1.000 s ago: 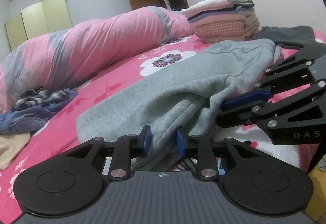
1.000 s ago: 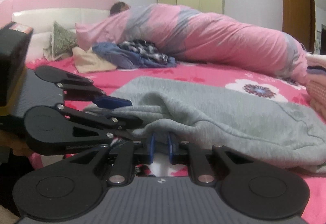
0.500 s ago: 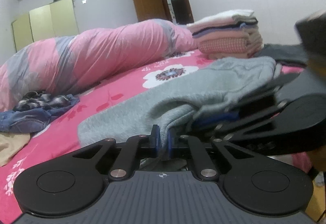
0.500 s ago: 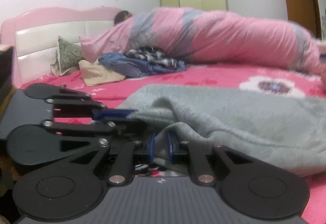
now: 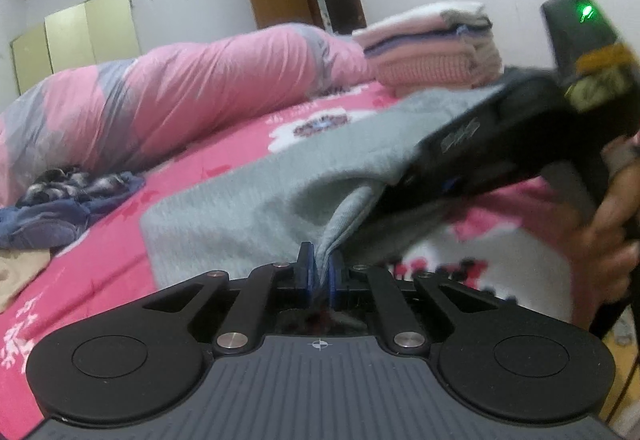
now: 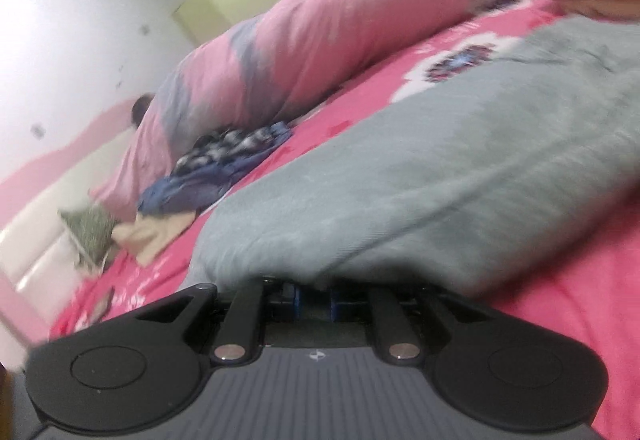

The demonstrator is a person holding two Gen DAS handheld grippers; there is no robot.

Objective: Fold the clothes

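A grey fleece garment (image 5: 248,200) lies spread on the pink flowered bed sheet (image 5: 120,264). My left gripper (image 5: 320,272) is shut on a pinched fold of its near edge, and the fabric rises from between the blue pads. My right gripper (image 5: 394,186) comes in from the right, held by a hand (image 5: 600,224), with its tips buried in a fold of the same garment. In the right wrist view the grey garment (image 6: 420,168) drapes over my right gripper (image 6: 316,296). Its jaws are closing, nearly together, with the hem hiding the tips.
A stack of folded clothes (image 5: 436,48) stands at the far right of the bed. A rolled pink and grey quilt (image 5: 180,100) runs along the back. A heap of blue and checked clothes (image 5: 68,196) and a beige garment (image 5: 20,272) lie at the left.
My left jaws closed onto the garment's edge. My right gripper rolled over strongly and shifted, so its view now tilts, and the grey fabric has bunched up between the two grippers.
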